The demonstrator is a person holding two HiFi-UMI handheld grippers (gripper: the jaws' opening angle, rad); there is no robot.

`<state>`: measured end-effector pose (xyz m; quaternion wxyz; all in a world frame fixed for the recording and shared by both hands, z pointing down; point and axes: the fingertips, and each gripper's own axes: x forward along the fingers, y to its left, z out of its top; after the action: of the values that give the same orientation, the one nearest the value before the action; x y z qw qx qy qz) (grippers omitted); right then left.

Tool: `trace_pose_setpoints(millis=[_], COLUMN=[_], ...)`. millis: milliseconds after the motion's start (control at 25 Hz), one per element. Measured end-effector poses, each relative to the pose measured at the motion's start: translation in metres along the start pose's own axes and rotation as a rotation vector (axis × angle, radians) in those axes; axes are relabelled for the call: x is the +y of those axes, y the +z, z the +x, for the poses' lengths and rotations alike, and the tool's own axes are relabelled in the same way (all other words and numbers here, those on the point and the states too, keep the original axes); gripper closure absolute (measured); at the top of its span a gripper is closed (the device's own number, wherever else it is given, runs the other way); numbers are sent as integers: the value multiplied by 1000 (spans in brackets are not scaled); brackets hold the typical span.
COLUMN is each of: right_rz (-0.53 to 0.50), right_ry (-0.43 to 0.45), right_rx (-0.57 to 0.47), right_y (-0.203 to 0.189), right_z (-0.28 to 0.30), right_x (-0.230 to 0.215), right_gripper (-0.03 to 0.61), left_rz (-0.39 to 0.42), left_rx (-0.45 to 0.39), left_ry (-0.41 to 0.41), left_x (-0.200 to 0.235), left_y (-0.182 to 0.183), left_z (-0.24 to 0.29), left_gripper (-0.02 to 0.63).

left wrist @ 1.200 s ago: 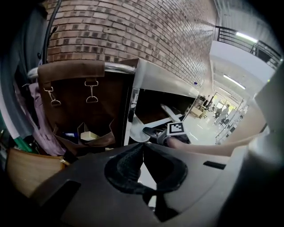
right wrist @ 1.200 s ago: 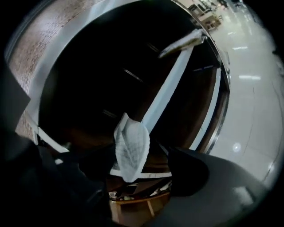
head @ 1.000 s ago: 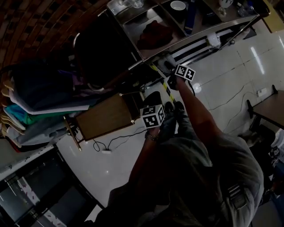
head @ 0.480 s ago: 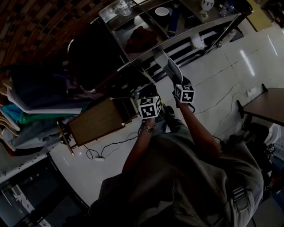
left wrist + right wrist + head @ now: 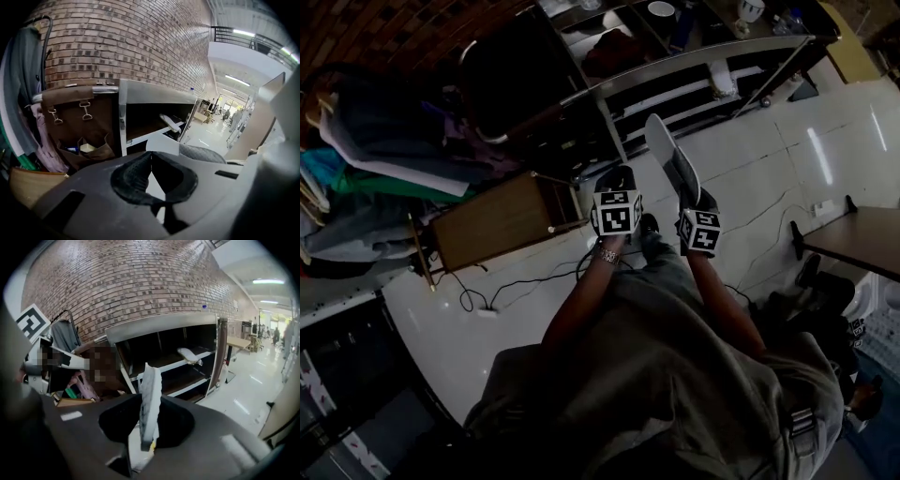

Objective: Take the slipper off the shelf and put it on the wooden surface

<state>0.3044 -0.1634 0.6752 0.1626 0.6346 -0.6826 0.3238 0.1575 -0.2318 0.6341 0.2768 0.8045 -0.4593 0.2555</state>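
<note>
In front of the shelf [image 5: 159, 326], clear of it: right claw [image 5: 149, 425] clamped on slipper [image 5: 151, 380], held upright and edge-on over the floor. Left claw [image 5: 149, 157] together, empty. Wooden tabletop [image 5: 497, 223] sits left of both.

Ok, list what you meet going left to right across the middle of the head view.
hanging clothes → wooden surface → left gripper → slipper → table

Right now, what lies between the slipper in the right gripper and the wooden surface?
The left gripper, jaws shut and empty, hangs between the slipper and the wooden surface; the head view shows it.
</note>
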Motion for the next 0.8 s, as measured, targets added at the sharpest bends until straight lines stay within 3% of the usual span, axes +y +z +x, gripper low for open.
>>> trace_pose_setpoints(millis=[200, 400, 520, 640, 800], right_rz=[-70, -90, -15, 113, 199], right_ry=[100, 177, 206, 243, 274], right_rx=[-9, -17, 31, 82, 60], right_y=[-35, -91, -146, -195, -217], right_z=[-14, -16, -4, 18, 65], right_x=[102, 244, 342, 425, 502], right_gripper=[503, 502, 502, 502, 502], left_rz=[-43, -41, -44, -130, -230], left_rx=[-48, -72, -49, -31, -43], left_ry=[55, 143, 239, 282, 317], left_x=[64, 167, 241, 291, 332], left_y=[-34, -117, -179, -226, -263], left_z=[-73, -186, -264, -325, -367], left_gripper=[608, 607, 608, 607, 609])
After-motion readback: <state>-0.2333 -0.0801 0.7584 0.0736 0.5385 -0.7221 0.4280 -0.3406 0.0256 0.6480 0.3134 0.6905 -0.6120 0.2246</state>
